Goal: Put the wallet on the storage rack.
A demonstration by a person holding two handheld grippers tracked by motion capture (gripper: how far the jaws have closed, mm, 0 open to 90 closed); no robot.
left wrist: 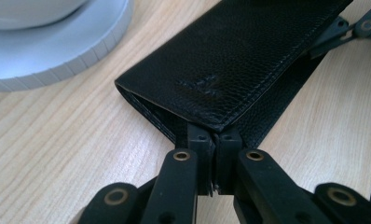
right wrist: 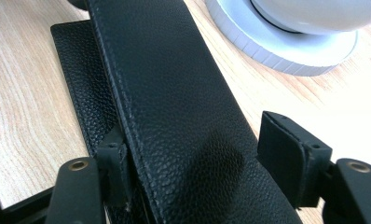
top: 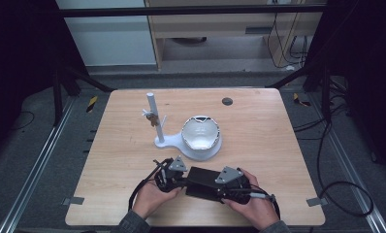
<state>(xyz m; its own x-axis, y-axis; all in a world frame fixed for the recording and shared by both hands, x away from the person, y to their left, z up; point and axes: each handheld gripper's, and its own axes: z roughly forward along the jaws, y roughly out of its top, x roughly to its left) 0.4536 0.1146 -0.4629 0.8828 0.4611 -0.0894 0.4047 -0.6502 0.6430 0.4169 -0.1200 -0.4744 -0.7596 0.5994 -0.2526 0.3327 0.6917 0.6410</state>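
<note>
While the left hand-held gripper (left wrist: 215, 140) pinches the black wallet (left wrist: 239, 65), right hand-held gripper (right wrist: 200, 154) open astride it

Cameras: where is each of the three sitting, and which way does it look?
High view: above the person's side, looking forward and down at the light wooden table; both hands and both claws show.
Left gripper view: rides on the left claw, looking along its jaws, shut on a corner of the black leather wallet.
Right gripper view: rides on the right claw, whose jaws straddle the wallet, the right one clear of it.
Shared: both gripper views show the wallet and the white round dish base.
</note>
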